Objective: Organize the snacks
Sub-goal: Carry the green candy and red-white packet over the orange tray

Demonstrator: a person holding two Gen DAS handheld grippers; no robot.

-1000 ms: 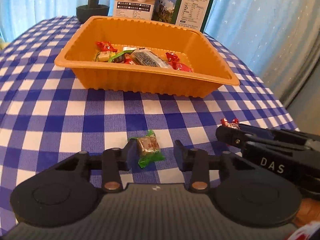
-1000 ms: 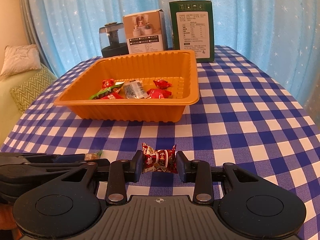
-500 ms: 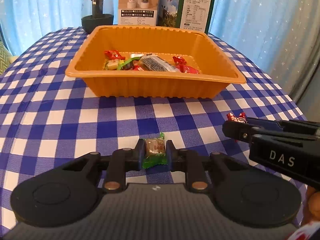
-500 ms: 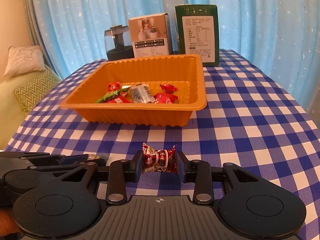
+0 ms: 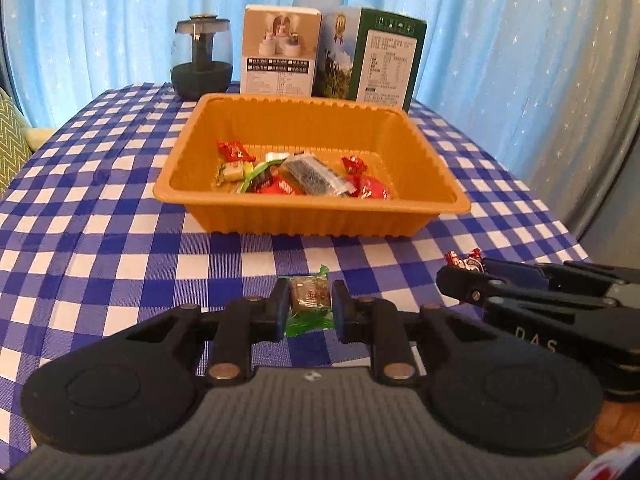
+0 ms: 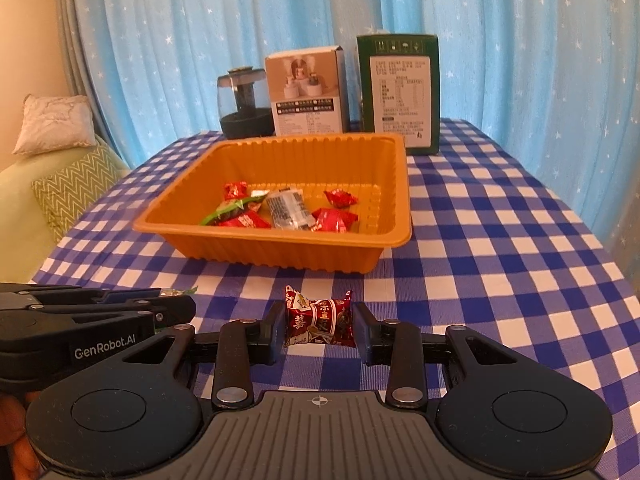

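Lifted since a second ago, both hand-held grippers carry sweets above the worktop: left hand-held gripper [image 5: 309,312] clamps the green-wrapped candy [image 5: 309,305], right hand-held gripper [image 6: 319,327] the red-wrapped candy [image 6: 319,322], next needing release over the orange tray [image 5: 420,210]

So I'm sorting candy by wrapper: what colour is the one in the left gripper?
Green wrapper with a brownish centre, clearest in the left wrist view.

Left hand-held gripper [image 5: 310,311], right hand-held gripper [image 6: 319,330]: both clamped.
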